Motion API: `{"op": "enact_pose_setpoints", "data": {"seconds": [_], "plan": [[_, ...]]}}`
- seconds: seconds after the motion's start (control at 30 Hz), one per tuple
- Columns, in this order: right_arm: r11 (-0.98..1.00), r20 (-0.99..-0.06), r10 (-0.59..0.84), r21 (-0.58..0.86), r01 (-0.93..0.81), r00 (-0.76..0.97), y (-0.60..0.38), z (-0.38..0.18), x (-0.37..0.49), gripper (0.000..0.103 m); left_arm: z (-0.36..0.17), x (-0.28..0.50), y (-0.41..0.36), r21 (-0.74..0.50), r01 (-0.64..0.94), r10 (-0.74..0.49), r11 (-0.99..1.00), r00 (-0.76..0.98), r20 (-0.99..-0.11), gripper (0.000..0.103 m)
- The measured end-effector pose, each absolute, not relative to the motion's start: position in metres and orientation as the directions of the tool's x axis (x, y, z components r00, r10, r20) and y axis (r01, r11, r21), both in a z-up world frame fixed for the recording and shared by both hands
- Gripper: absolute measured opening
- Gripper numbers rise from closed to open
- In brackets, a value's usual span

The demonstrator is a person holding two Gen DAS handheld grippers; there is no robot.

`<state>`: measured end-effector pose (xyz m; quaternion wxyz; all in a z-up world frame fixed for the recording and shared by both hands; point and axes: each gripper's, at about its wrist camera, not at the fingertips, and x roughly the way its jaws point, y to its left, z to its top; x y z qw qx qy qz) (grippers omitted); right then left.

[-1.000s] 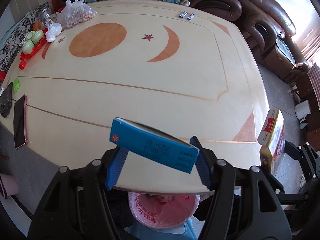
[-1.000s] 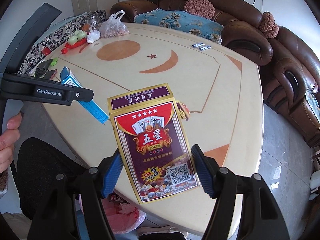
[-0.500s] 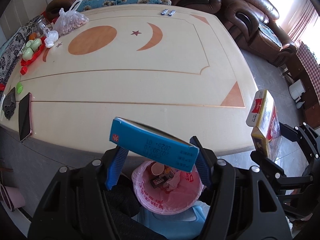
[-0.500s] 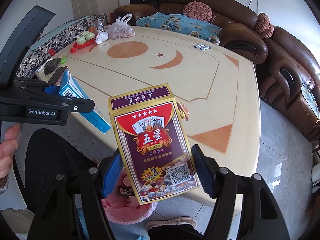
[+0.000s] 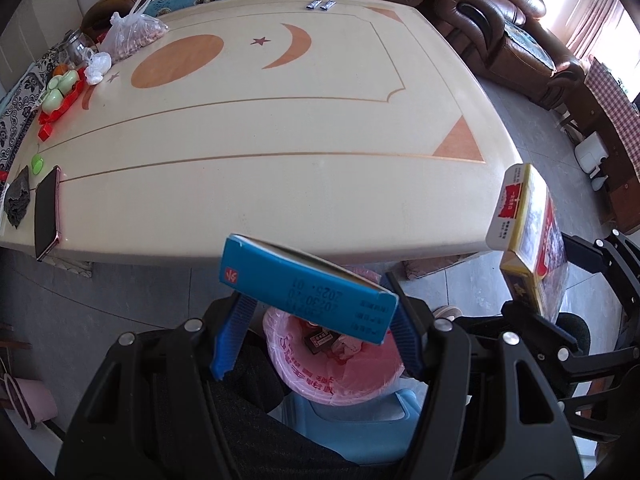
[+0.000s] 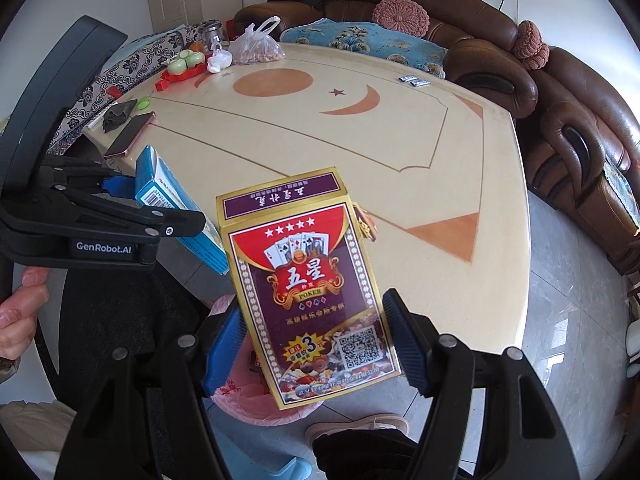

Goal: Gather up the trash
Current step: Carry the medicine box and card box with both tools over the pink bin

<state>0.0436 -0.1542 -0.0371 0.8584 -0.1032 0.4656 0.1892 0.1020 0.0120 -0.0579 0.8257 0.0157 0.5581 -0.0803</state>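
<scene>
My left gripper (image 5: 316, 336) is shut on a blue box (image 5: 304, 288) and holds it above the pink-lined trash bin (image 5: 340, 376), off the table's near edge. The blue box also shows in the right wrist view (image 6: 176, 216). My right gripper (image 6: 316, 344) is shut on a red and purple poker card box (image 6: 312, 284), held over the bin's pink liner (image 6: 248, 396). The poker box also shows at the right of the left wrist view (image 5: 528, 240). The bin holds some wrappers.
The cream table (image 5: 280, 128) carries a phone (image 5: 46, 212), a dark cloth (image 5: 18, 200), a green cap (image 5: 38, 164), a red tray with green cups (image 5: 60, 96), a bag of nuts (image 5: 132, 36) and two small packets (image 5: 322, 5). Brown sofas (image 5: 512, 32) stand behind and to the right.
Both grippers have drawn back from over the table to beyond its near edge, carrying their boxes. The pink bin has come into full view beneath them.
</scene>
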Motion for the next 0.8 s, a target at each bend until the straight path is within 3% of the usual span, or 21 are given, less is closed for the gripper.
{"op": "enact_pose_setpoints", "data": {"seconds": [0.8], "plan": [[0.907,-0.906,0.216,0.048,-0.418,0.365,-0.144,-0.133,0.01,0.066,-0.144,0.071,0.002,-0.018,0.215,-0.077,0.976,0.271,-0.96,0.062]]}}
